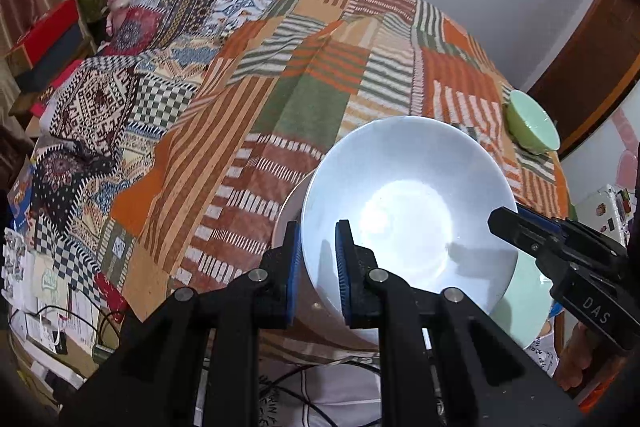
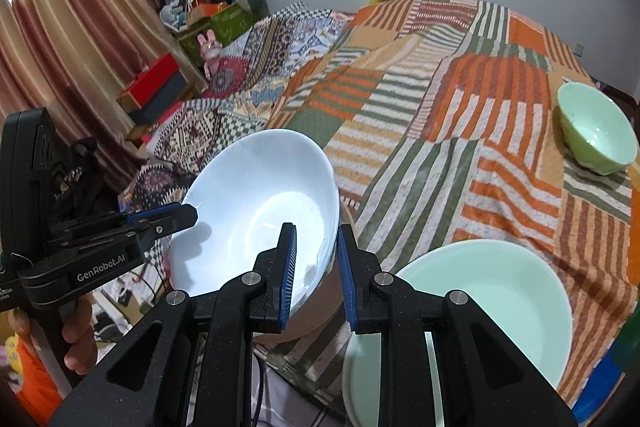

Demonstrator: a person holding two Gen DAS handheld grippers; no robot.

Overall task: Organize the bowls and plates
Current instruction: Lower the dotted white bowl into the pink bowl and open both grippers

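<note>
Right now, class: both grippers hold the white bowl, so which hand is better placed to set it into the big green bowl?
Probably right. The right gripper grips the white bowl on the rim nearest the big green bowl; the left gripper clamps the far rim.

- Beyond the white bowl (image 2: 256,211), the striped blanket (image 2: 420,131) lies bare; passage is free.
- Just right of the white bowl, a mint plate (image 2: 500,291) blocks low passage.
- Well beyond it rightward, a green bowl (image 2: 598,133) stands.

The mint plate (image 2: 500,299) runs off the bottom edge, partly hidden.
</note>
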